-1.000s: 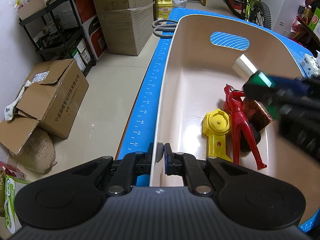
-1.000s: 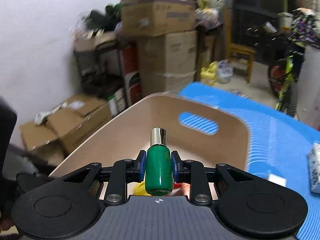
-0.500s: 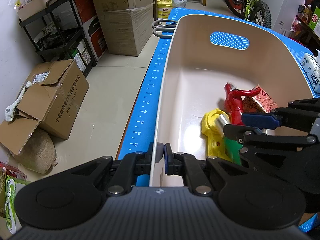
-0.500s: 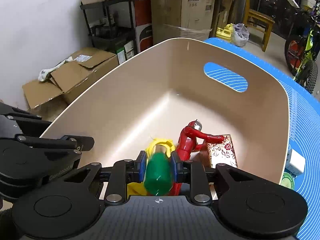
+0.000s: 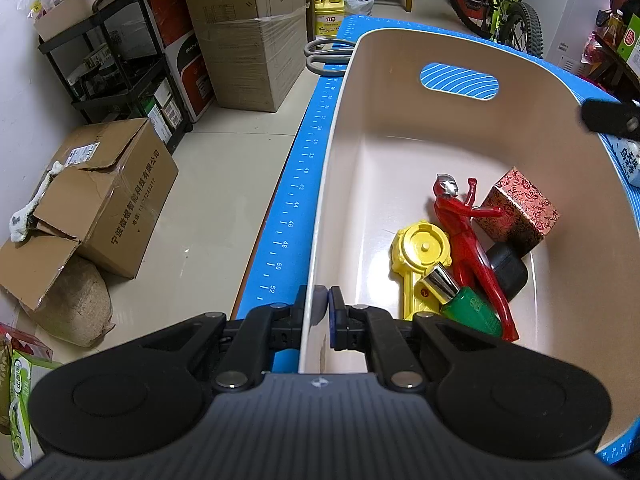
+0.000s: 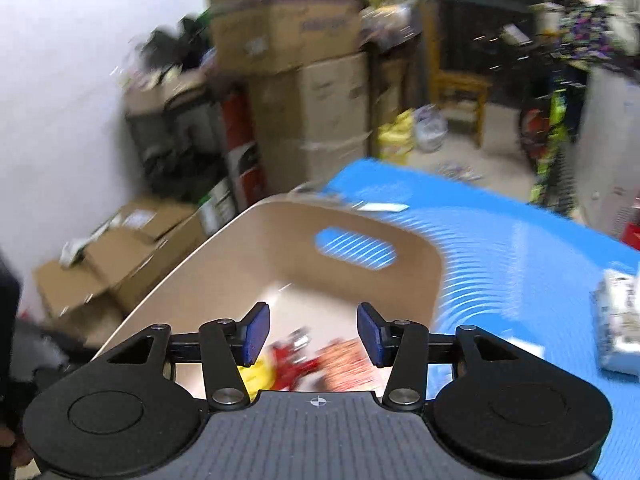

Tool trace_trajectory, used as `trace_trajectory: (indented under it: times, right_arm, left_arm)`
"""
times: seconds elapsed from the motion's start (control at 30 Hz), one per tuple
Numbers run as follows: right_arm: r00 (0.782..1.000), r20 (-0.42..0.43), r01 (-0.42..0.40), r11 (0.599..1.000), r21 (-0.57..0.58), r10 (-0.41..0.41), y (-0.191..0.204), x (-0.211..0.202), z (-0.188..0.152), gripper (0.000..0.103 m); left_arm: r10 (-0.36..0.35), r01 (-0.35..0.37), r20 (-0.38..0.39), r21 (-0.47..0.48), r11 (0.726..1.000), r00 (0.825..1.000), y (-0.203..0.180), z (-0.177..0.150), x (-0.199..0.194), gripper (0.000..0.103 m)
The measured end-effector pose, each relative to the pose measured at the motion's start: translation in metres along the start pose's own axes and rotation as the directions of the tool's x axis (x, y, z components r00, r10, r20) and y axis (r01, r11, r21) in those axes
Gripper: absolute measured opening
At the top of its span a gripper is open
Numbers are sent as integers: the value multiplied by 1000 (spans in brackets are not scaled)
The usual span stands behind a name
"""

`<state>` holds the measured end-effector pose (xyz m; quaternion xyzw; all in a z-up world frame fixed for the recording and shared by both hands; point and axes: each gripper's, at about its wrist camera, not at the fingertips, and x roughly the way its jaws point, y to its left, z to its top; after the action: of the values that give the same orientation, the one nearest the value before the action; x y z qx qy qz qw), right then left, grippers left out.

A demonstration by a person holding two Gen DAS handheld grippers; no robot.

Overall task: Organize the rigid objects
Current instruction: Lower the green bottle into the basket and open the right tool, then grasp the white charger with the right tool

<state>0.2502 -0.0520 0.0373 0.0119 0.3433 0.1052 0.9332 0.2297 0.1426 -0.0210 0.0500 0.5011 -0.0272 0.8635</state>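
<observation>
A beige bin (image 5: 344,128) (image 6: 224,264) stands on the blue mat (image 5: 304,184) (image 6: 520,272). My left gripper (image 5: 323,307) is shut on the bin's near rim. Inside the bin lie a green bottle with a silver cap (image 5: 464,300), a yellow toy (image 5: 420,256), a red figure (image 5: 464,232) (image 6: 296,360), a red patterned box (image 5: 516,212) (image 6: 348,364) and a black object (image 5: 508,268). My right gripper (image 6: 313,336) hovers above the bin, its jaws opening with nothing between them; a part of it shows at the right edge of the left wrist view.
Grey-handled scissors (image 5: 326,54) lie on the mat beyond the bin. A white packet (image 6: 618,320) (image 5: 628,160) rests on the mat to the bin's right. Cardboard boxes (image 5: 100,200), a black shelf (image 5: 120,72) and a bicycle (image 5: 500,4) stand on the floor around.
The green bottle has left my right gripper and now lies in the bin beside the yellow toy. The right gripper opened and pulled up and away. The left gripper stayed still.
</observation>
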Motion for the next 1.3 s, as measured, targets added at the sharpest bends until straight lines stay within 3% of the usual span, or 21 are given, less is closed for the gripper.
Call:
trace_trajectory:
  times: [0.3,0.53,0.9,1.07,1.3]
  right_arm:
    - [974,-33,226,968,106,-224,-89,26,-10,65]
    - [952,-123,294,950,102,-281,-123,75,-30,73]
    - [927,-187,349,931,110,-326,-138,131,-54,76]
    - [936,-187,329,929,169,-297,-143,131,-58,64]
    - [935,-141,346,923,166,-325,-136,111,-55,64]
  left_arm:
    - [2,-2,0,3,1000,1000,0,0,1,11]
    - [5,-5,-2,6,1000,1000,1,-1,1,11]
    - [9,-9,-5,12,1000,1000,-1,-1,2,12]
    - [9,-9,-5,11,1000,1000,-1,-1,2,12]
    - [9,-9,-6,11,1000,1000,-1,-1,2,12]
